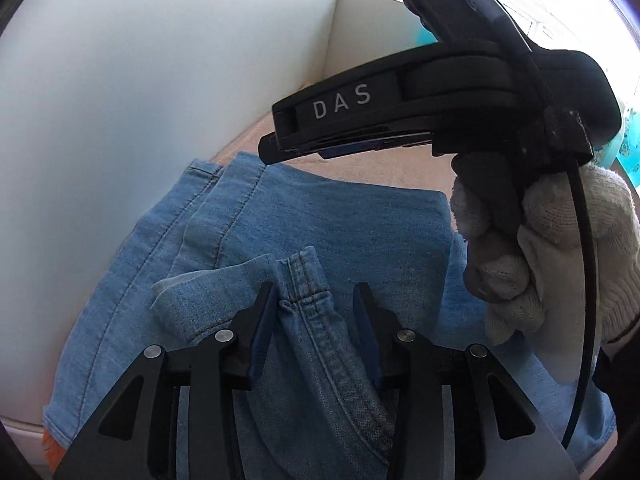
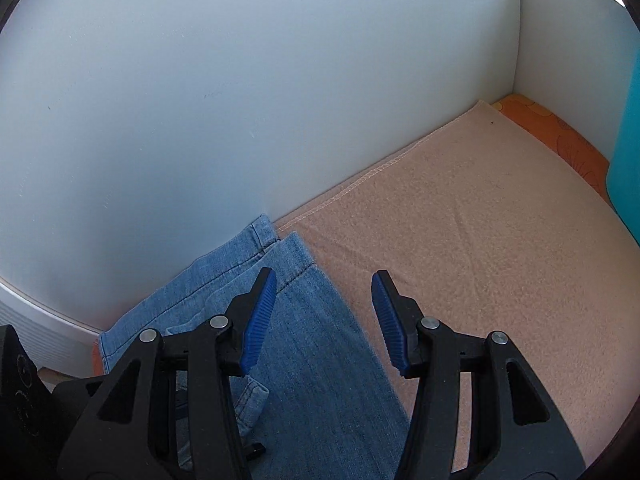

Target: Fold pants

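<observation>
Light blue denim pants [image 1: 304,216] lie folded on a peach blanket [image 1: 360,164], against a white wall. My left gripper [image 1: 316,292] is open, its blue pads on either side of a raised denim fold with a thick seam [image 1: 308,280]. The right gripper's body, marked DAS, [image 1: 400,112] hovers above the pants in a white-gloved hand [image 1: 552,248]. In the right wrist view the right gripper [image 2: 324,280] is open and empty above the pants' hem edge [image 2: 288,256], over denim [image 2: 320,360] and blanket [image 2: 480,240].
White walls [image 2: 240,80] meet in a corner at the back right. An orange patterned sheet [image 2: 560,132] shows beyond the blanket's edge. A teal object [image 2: 628,160] stands at the far right. A white ledge [image 2: 40,320] runs at the left.
</observation>
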`<move>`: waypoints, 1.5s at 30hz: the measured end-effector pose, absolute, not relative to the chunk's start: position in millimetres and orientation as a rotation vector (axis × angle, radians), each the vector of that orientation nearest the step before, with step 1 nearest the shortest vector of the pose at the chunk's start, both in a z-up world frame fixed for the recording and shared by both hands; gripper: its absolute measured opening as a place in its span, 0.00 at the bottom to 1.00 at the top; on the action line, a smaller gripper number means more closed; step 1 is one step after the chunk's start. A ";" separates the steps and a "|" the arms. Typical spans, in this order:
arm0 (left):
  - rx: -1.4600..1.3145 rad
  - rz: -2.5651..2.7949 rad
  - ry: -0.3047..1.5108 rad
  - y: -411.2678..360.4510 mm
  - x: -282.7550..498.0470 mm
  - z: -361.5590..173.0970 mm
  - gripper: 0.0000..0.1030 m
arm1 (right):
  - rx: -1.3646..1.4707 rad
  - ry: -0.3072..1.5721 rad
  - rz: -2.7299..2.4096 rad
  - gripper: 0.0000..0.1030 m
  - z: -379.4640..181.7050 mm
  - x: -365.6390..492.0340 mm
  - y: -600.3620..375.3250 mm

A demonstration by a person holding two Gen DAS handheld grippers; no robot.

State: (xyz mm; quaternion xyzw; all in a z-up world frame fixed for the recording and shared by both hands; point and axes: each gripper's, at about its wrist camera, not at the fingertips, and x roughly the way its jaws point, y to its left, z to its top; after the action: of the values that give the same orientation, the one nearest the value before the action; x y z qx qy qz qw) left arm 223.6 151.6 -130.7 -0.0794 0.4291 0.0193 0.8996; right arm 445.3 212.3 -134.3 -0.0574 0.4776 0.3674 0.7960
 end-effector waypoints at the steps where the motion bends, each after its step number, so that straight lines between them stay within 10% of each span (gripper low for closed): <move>1: -0.143 0.036 0.881 148.9 223.7 -131.2 0.37 | -0.108 1.033 0.794 0.51 -133.4 447.1 211.1; 8: -0.369 0.012 0.804 183.4 203.3 -126.4 0.04 | -0.109 1.047 0.806 0.51 -140.5 449.8 220.3; 17: -0.456 0.084 0.728 208.5 142.6 -118.0 0.03 | -0.196 1.053 0.785 0.49 -154.2 450.6 247.3; 19: -0.447 0.066 0.731 203.8 142.6 -116.6 0.03 | -0.200 1.056 0.793 0.28 -154.3 449.8 253.3; 24: -0.409 0.013 0.750 184.8 167.1 -110.5 0.39 | -0.231 1.024 0.787 0.08 -144.9 446.2 259.8; 37: -0.069 0.056 0.892 143.8 239.3 -138.4 0.61 | -0.099 1.040 0.813 0.07 -151.1 467.0 225.0; 45: -0.151 0.067 0.858 172.7 230.7 -137.1 0.16 | -0.060 1.013 0.818 0.07 -140.0 467.3 207.1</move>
State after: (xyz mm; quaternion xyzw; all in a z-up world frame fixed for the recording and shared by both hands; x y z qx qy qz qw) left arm 230.7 172.7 -137.1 -0.0731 0.4154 0.0323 0.9061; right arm 467.3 207.1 -140.0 -0.0279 0.4715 0.3807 0.7950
